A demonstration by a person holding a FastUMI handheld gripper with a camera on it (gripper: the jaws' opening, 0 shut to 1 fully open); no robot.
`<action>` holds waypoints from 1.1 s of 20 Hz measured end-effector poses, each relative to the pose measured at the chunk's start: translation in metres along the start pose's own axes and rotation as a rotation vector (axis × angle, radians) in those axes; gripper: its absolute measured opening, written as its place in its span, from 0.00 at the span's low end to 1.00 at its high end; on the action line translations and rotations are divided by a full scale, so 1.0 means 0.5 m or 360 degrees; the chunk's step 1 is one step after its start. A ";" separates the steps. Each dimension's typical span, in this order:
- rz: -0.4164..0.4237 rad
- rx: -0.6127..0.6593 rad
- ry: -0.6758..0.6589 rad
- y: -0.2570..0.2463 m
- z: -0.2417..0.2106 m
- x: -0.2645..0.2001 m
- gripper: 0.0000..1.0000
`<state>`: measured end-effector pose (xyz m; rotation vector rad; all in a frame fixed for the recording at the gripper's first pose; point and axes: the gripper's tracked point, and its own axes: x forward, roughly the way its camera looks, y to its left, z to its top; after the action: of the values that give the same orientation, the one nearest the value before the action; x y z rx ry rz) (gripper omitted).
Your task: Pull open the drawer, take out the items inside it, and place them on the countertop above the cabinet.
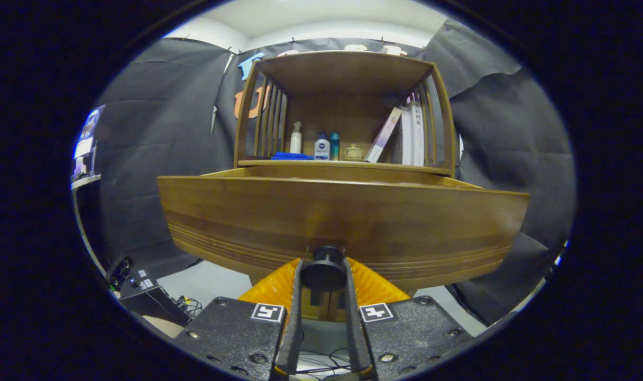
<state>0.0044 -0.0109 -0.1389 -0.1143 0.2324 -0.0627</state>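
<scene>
Drawer [342, 211] knob [324, 270] clamped by gripper [324, 275]; book spine unreadable.

The wooden countertop [348, 164] carries 3 bottles [321, 146], a blue cloth [291, 156], a small jar [352, 153] and leaning books [406, 135].

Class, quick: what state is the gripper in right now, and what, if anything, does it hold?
Gripper: closed on the drawer knob, a finger pressing each side.
</scene>
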 end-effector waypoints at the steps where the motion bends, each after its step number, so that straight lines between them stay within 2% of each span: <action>1: -0.0003 0.0000 -0.0006 0.001 -0.001 0.000 0.39; 4: -0.0003 -0.0015 0.0004 0.000 -0.002 0.002 0.39; 6: -0.0030 -0.0007 0.0015 0.003 0.000 -0.008 0.45; 10: 0.0073 -0.0028 0.0018 0.045 0.044 -0.054 0.64; 11: 0.0118 -0.0005 0.0012 0.055 0.062 -0.081 0.74; 14: 0.0179 0.0085 0.0007 0.068 0.138 -0.110 0.89; 18: 0.0218 0.0191 0.0149 0.065 0.199 -0.080 0.97; 22: 0.0209 0.0200 0.0402 0.040 0.198 -0.026 1.00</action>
<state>0.0158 0.0205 -0.0426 0.0349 0.4866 0.0394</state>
